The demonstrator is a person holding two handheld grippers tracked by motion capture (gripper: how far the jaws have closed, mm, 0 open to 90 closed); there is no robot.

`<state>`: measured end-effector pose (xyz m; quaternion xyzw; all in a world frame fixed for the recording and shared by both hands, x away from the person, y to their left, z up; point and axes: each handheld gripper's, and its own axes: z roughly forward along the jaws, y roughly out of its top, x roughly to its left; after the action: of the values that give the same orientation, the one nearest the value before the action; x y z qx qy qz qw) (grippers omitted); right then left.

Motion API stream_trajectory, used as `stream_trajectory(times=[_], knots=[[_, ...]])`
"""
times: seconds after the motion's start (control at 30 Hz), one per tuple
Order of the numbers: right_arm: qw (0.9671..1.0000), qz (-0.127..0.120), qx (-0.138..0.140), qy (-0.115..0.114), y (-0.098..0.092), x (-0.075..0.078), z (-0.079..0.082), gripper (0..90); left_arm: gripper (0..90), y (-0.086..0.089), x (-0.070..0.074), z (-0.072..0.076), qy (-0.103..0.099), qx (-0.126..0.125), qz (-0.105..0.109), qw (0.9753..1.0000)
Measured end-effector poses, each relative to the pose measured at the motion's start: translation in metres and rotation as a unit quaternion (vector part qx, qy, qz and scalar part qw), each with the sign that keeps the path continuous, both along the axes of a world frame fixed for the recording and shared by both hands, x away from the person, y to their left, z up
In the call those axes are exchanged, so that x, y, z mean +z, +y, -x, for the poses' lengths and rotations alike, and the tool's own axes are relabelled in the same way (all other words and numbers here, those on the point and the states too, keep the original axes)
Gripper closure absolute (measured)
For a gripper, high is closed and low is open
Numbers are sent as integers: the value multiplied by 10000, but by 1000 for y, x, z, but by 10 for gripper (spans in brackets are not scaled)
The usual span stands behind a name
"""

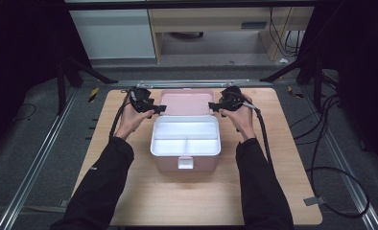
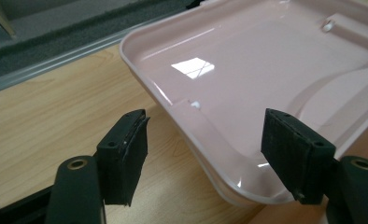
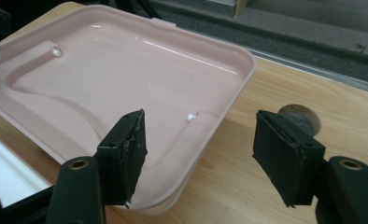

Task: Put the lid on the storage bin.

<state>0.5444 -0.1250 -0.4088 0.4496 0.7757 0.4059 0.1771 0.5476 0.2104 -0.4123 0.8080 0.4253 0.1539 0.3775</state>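
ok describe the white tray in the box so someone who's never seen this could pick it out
On the wooden table, between the two grippers, sits a pink box with its lid swung open behind it. The white tray lies in its top, split into one long compartment and two smaller ones.

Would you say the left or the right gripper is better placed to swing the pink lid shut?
Neither clearly. The left gripper and right gripper both stand open, each straddling a side edge of the lid. Using both looks best.

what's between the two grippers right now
The open pink lid of the storage box lies between the left gripper and the right gripper in the high view; each gripper's open jaws straddle a side edge of it.
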Motion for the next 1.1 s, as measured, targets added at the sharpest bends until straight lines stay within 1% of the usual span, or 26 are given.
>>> stream_trajectory(times=[0.1, 0.2, 0.3, 0.43, 0.67, 0.8, 0.93, 1.03, 1.1], knots=[[10000, -17, 19, 94, 5, -9, -4, 354, 319, 1, -7, -4, 99, 39, -62, 9999], [9998, -23, 63, 181, 9, -16, -7, 358, 319, 2, -11, -7, 169, 27, 84, 9998], [9996, -11, 100, 268, 12, -20, -10, 359, 320, -1, -14, -9, 176, -38, 117, 9998], [9992, -1, 95, 386, 12, -25, -13, 362, 324, -5, -19, -11, 183, -48, 148, 9997], [9984, -188, 129, 518, 9, -28, -17, 369, 323, -6, -24, -17, 267, -80, 407, 9988], [9977, -340, 162, 561, 10, -32, -19, 373, 321, -6, -26, -18, 285, -72, 452, 9985], [9973, -423, 109, 587, 10, -34, -21, 364, 325, -5, -26, -18, 296, -71, 474, 9984], [9972, -447, 79, 592, 10, -33, -21, 366, 357, -3, -24, -17, 292, -73, 496, 9983], [9976, -418, 54, 557, 10, -31, -20, 390, 387, -1, -22, -17, 285, -73, 527, 9982]])
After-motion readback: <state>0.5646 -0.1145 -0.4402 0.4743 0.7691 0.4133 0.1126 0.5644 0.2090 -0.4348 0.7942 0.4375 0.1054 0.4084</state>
